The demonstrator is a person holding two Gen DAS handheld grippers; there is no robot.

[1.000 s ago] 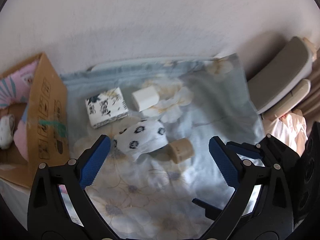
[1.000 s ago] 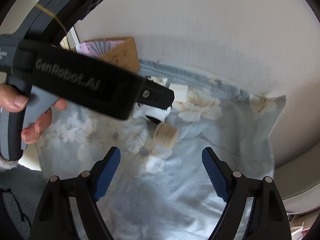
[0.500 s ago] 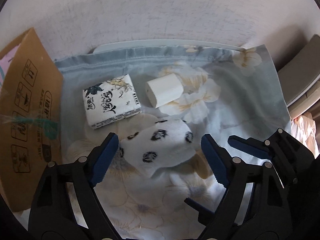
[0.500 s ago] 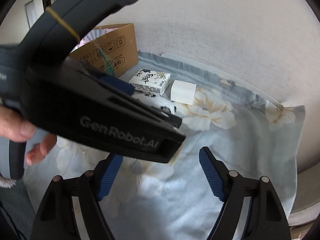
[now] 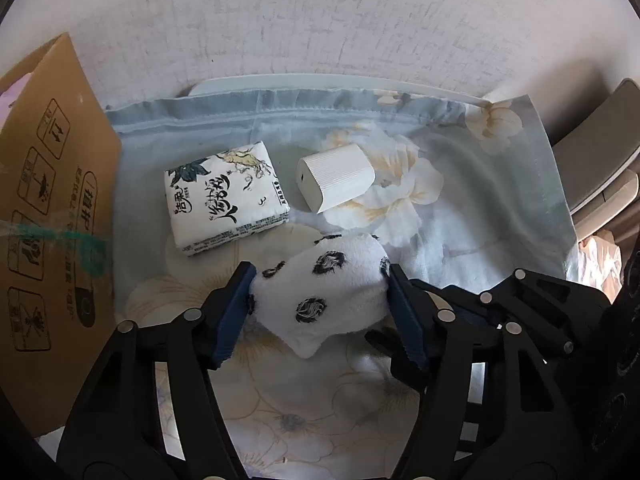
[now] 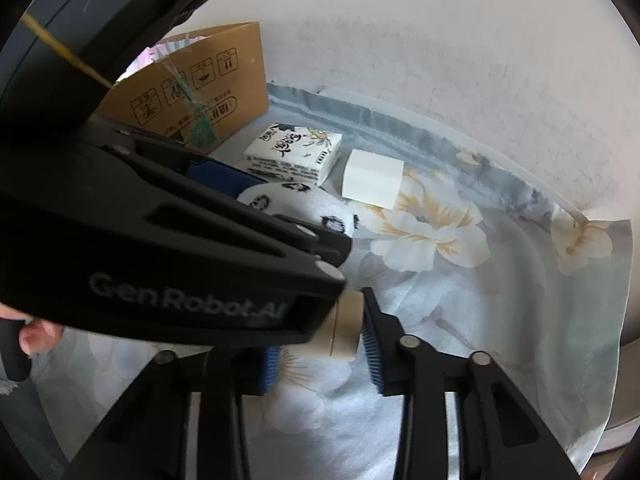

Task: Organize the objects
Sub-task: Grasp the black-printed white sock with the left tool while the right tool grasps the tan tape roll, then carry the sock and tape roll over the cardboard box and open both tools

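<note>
Floral cloth (image 5: pixel 460 216); tongs pinch sock (image 5: pixel 328 288), jar (image 6: pixel 344 328).

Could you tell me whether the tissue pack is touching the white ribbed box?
No, in the left wrist view the tissue pack and the white ribbed box lie apart, with cloth showing between them.

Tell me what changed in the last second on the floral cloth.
Both tools came down and have just been closing: the left tool now squeezes the spotted sock, the right tool clamps the beige cylinder. The tissue pack, white ribbed box and cardboard box stayed put.
</note>
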